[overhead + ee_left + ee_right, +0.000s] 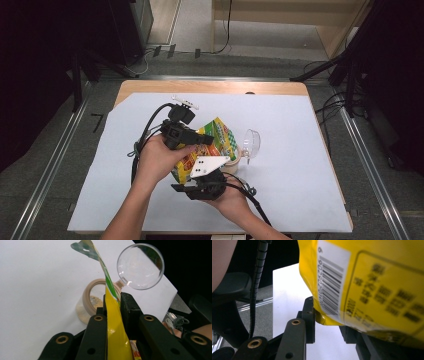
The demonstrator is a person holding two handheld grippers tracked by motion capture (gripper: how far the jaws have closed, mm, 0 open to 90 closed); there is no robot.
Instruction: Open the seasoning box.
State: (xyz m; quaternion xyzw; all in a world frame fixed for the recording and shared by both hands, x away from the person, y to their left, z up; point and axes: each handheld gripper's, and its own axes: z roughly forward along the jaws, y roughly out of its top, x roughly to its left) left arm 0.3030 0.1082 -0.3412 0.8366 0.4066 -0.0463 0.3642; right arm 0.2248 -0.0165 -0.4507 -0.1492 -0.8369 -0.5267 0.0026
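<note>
A yellow snack bag [220,135] with green and orange print is held up over the white sheet between both grippers. My left gripper [209,140] comes in from the left, and in the left gripper view it [113,302] is shut on the bag's thin upper edge [113,332]. Below it, my right gripper [197,177] points up under its grey plate. In the right gripper view its jaws [327,320] pinch the bottom corner of the bag [374,277], next to the barcode.
A small jar [231,165] with a tan rim [92,300] and pale granules inside stands just behind the bag. A clear round plastic scoop [251,141] [140,266] stands by it. The white sheet [290,165] covers the wooden table [210,86].
</note>
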